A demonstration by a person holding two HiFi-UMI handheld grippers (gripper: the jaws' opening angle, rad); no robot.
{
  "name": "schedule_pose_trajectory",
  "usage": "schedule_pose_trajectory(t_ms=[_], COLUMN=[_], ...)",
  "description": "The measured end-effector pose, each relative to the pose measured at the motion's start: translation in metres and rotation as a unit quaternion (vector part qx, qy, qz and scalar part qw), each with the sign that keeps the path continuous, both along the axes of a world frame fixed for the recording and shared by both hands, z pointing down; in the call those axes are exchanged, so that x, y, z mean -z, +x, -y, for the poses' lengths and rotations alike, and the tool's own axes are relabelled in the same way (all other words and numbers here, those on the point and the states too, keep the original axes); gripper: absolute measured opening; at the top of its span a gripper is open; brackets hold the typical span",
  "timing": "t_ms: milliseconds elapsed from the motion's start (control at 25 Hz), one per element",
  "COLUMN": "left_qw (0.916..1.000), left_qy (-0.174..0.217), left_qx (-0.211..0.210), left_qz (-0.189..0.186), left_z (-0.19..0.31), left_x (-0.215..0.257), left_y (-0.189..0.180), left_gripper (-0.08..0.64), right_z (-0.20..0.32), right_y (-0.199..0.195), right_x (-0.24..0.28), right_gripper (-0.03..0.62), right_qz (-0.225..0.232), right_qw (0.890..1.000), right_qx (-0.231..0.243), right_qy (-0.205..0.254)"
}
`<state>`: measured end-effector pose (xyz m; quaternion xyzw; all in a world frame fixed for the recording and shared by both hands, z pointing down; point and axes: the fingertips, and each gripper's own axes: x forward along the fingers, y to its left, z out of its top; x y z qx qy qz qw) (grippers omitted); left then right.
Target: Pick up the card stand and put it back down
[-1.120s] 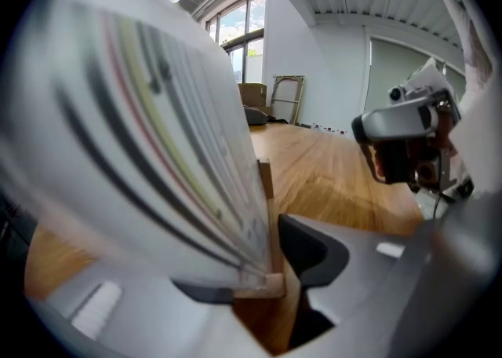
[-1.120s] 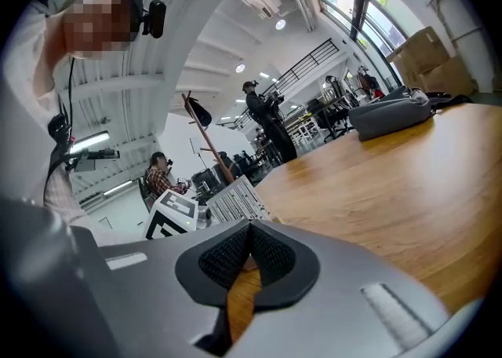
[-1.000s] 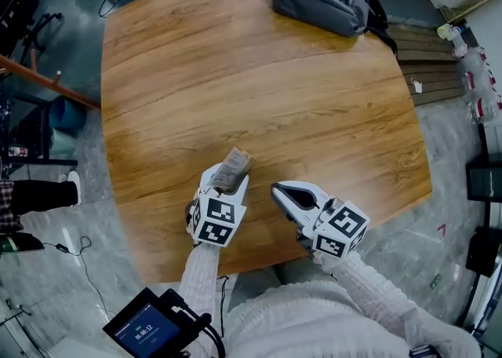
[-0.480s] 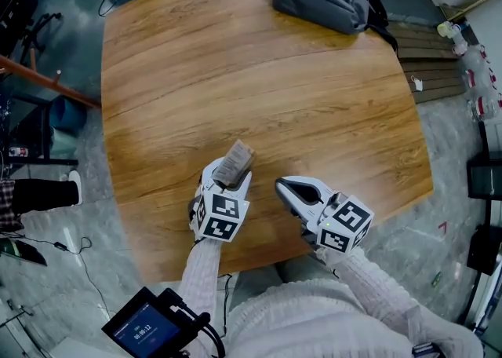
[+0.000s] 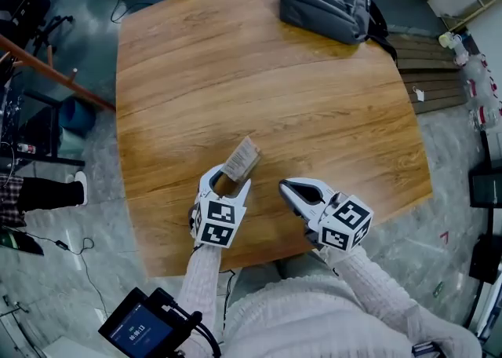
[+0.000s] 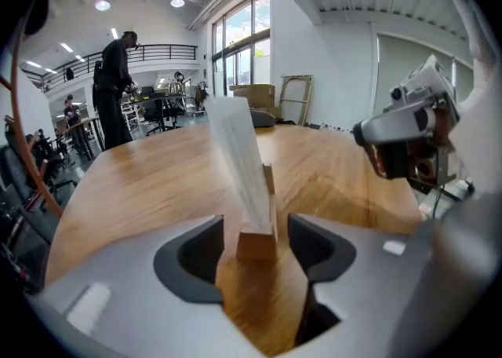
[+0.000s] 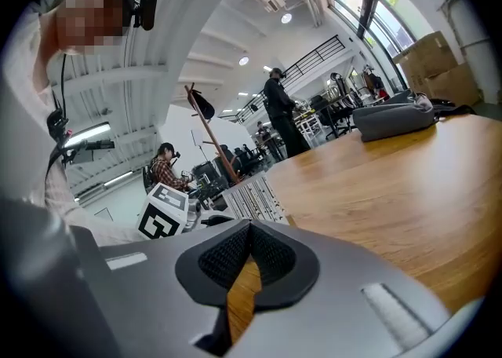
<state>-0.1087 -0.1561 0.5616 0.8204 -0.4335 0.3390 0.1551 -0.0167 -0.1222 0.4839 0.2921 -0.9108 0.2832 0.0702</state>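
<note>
Since a second ago, our left tool (image 5: 227, 184) has eased off the card stand (image 5: 240, 162). Its jaws are now opening, and a sliver of wood grain shows on each side of the stand's wooden base. The stand sits on the surface (image 5: 314, 113) near our edge, between those jaws but free of the pads. Its card rises upright from the base, the top leaning slightly left in the left gripper view. In the head view its long axis runs on a diagonal, away from us and to the right, in line with the tool. Our right tool (image 5: 286, 187) rests just beside it, jaws closed on nothing. At the far edge lies a grey backpack (image 5: 325, 3); we cannot see what is inside it.
</note>
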Motion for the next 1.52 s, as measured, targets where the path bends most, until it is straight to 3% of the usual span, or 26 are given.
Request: schedule_pose_trajectory(t_ms=[240, 400, 560, 880, 1040, 1200, 1520], left_qw=[0.9998, 0.9992, 0.9968, 0.9928, 0.9908, 0.9819, 0.9736], left_qy=[0.007, 0.035, 0.074, 0.107, 0.097, 0.095, 0.068], left_qx=[0.020, 0.018, 0.024, 0.007, 0.031, 0.073, 0.094], left_qz=[-0.004, -0.006, -0.020, -0.052, -0.089, -0.147, -0.197], left_z=[-0.024, -0.032, -0.036, -0.036, -0.036, -0.044, -0.058], left_x=[0.031, 0.063, 0.094, 0.118, 0.121, 0.123, 0.116], left_y=[-0.018, -0.019, -0.015, 0.008, 0.015, 0.020, 0.020], left_gripper=[0.173, 0.125, 0.009, 0.008, 0.008, 0.008, 0.008], right_z=[-0.012, -0.013, -0.012, -0.014, -0.011, -0.012, -0.015], right_y=[-0.009, -0.009, -0.012, -0.025, -0.025, -0.026, -0.023], right_x=[0.013, 0.018, 0.029, 0.041, 0.047, 0.050, 0.052], right_gripper=[-0.002, -0.002, -0.002, -0.002, -0.002, -0.002, -0.002], right_qz=[-0.026, -0.041, -0.048, -0.040, -0.034, -0.034, -0.043], right_qw=[0.999, 0.998, 0.998, 0.996, 0.995, 0.994, 0.993], right_qx=[0.021, 0.028, 0.029, 0.051, 0.052, 0.060, 0.053], right_qy=[0.013, 0.025, 0.041, 0.064, 0.072, 0.085, 0.097])
